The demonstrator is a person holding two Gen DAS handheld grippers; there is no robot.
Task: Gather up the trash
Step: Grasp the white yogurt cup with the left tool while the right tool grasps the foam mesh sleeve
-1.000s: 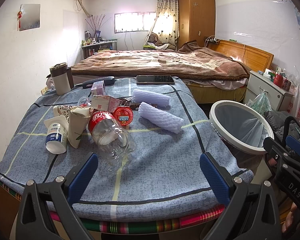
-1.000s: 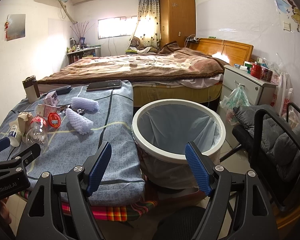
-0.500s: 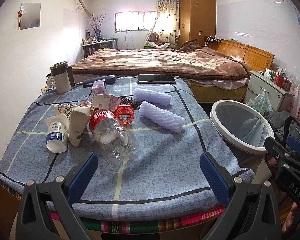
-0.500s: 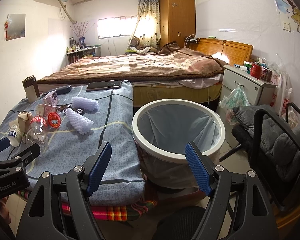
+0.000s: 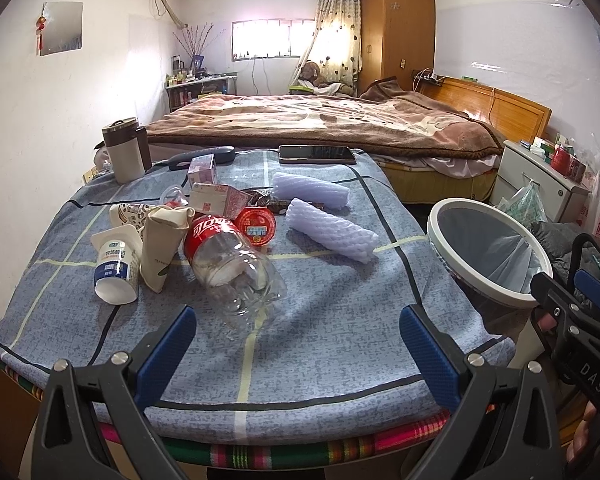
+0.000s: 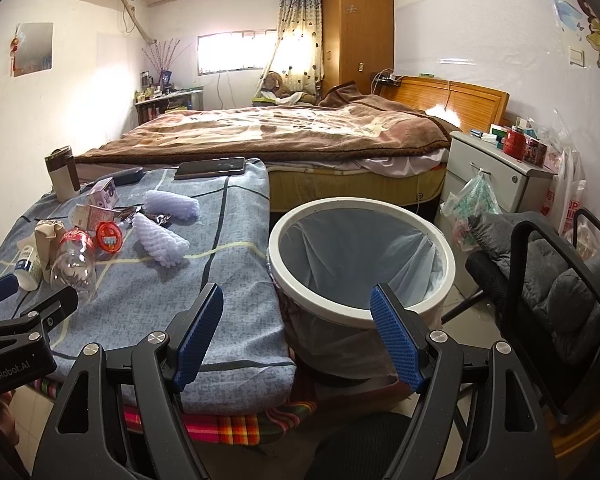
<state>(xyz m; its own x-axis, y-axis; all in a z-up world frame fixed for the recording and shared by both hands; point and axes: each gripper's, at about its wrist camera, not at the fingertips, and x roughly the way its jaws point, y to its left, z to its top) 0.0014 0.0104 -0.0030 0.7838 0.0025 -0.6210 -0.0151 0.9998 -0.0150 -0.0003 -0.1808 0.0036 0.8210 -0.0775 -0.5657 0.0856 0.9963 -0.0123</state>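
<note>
1. Jaws of left gripper (image 5: 296, 346): spread wide, nothing between them, low centre of left wrist view, above near edge of tabletop (image 5: 340, 320).
2. Jaws of right gripper (image 6: 296, 334): spread wide, nothing between them, low centre of right wrist view, in front of trash bin (image 6: 362, 268).
3. Tabletop: covered in blue checked cloth, striped multicoloured fabric showing beneath front edge.
4. Trash bin: round, white rim, lined with pale plastic bag; standing on floor just beside right edge of tabletop; right of centre in left wrist view.
5. Clear plastic bottle (image 5: 232, 264): red label, lying on its side, centre-left of left wrist view, base toward camera.
6. Small white yogurt bottle (image 5: 114, 264): blue label, tipped over, left of clear plastic bottle.
7. Beige paper carton (image 5: 160, 246): crumpled, between small white yogurt bottle and clear plastic bottle, touching both.
8. Red round lid (image 5: 256, 224): leaning just behind clear plastic bottle.
9. Two foam net sleeves (image 5: 330, 230): pale lilac, lying centre of tabletop, one behind the other.
10. Pink-white small cartons (image 5: 218, 196): behind bottle cluster, upper-centre left.
11. Thermos mug (image 5: 124, 156): upright, far left corner of tabletop.
12. Phone (image 5: 318, 154): dark, flat, far edge of tabletop.
13. Bed (image 5: 320, 124): brown blanket, behind tabletop, upper half of frame.
</note>
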